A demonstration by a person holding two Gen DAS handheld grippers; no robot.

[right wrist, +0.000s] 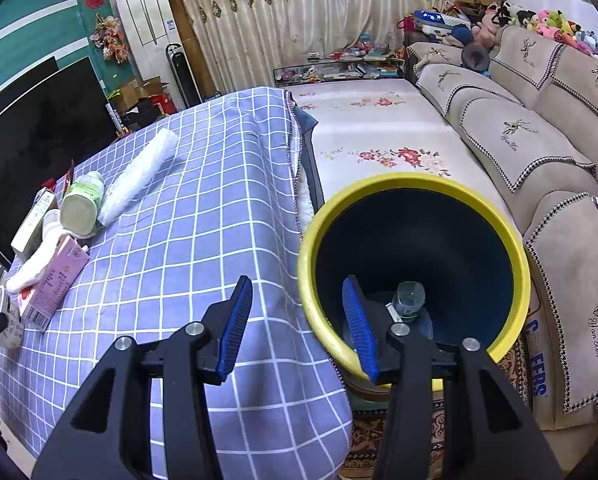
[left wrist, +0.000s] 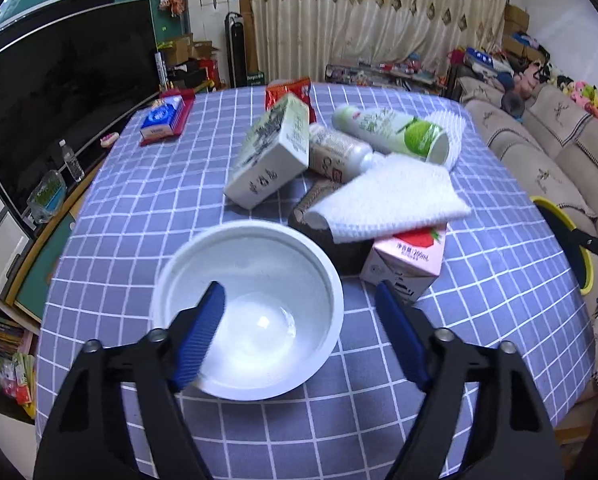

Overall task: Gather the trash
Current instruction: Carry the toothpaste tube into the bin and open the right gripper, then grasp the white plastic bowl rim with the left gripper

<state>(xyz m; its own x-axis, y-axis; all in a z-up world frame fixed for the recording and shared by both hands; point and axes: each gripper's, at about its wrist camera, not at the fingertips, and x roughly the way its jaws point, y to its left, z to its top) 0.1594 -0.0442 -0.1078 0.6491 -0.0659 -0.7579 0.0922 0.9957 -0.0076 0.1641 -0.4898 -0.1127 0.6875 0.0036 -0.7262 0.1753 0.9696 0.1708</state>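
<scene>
- Spreading wide, the left gripper [left wrist: 299, 300] is being held with its blue pads [left wrist: 201, 336] well apart and nothing clamped; the left pad is lying over the mouth of the white bowl [left wrist: 283, 280], while the right pad is hanging outside the bowl's rim, and whether either pad touches the bowl cannot be told.
- Just ahead of the right pad, a pink milk carton [left wrist: 405, 268] is lying on the checked tablecloth [left wrist: 119, 240], partly covered by a folded white towel [left wrist: 391, 200].
- Farther ahead, a white box [left wrist: 271, 156], a beige bottle [left wrist: 339, 152] and a green-and-white bottle [left wrist: 395, 132] are lying piled together; a dark brown item under the towel is being hidden too much to be identified.
- The right gripper [right wrist: 297, 300] is also being held apart, empty, with its right pad [right wrist: 359, 332] crossing the near yellow rim of the trash bin [right wrist: 515, 248] and its left pad over the tablecloth's hanging edge.
- Inside the bin, just right of that pad, a clear plastic bottle [right wrist: 409, 298] is lying, its lower part cut off by the gripper body.
- Far to the left of the right gripper, the same pile is being seen at the picture's edge, blurred and partly cut off.
</scene>
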